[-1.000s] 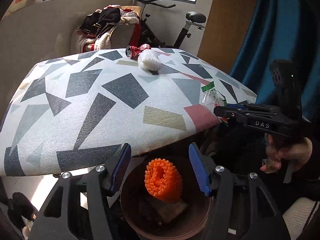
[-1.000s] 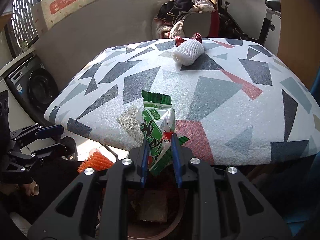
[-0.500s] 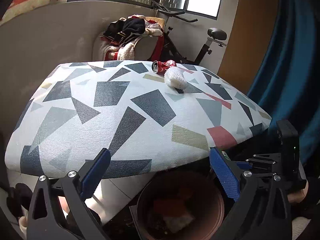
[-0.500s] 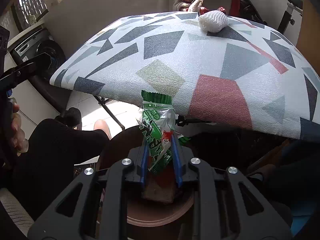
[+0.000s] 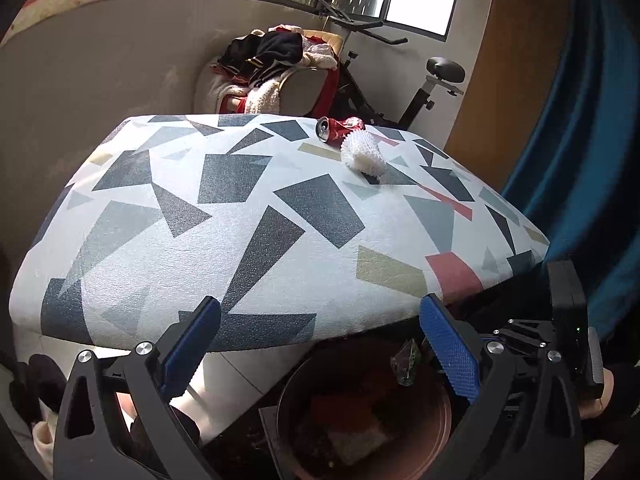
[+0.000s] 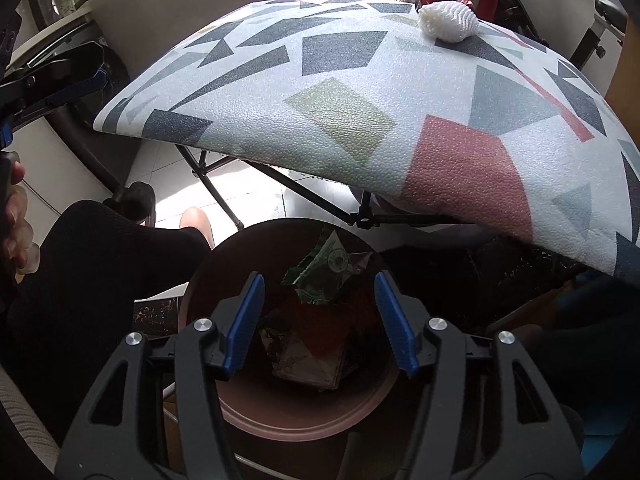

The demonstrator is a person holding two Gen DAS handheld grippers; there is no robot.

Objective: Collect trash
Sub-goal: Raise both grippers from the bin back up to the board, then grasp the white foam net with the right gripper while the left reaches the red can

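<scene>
A brown round bin (image 6: 304,416) stands on the floor under the near edge of the patterned table (image 6: 360,100). My right gripper (image 6: 320,312) hangs over the bin, its jaws opening; the green snack wrapper (image 6: 328,268) is loose beyond the blue pads and touches neither. In the left wrist view the wrapper (image 5: 406,364) drops into the bin (image 5: 296,392). My left gripper (image 5: 320,348) stands wide open and empty above the bin's rim. A crushed red can (image 5: 340,129) and a white foam net (image 5: 362,155) lie on the far part of the table (image 5: 260,216).
Paper and an orange piece lie in the bin. The person's black-clad leg (image 6: 100,272) is left of the bin. Folding table legs (image 6: 224,208) cross behind it. A chair piled with clothes (image 5: 276,68), an exercise bike (image 5: 404,92) and a blue curtain (image 5: 592,160) stand beyond the table.
My right gripper sank over the bin and opened, letting go of the green wrapper. My left gripper opened wide and the orange foam net fell from it into the bin.
</scene>
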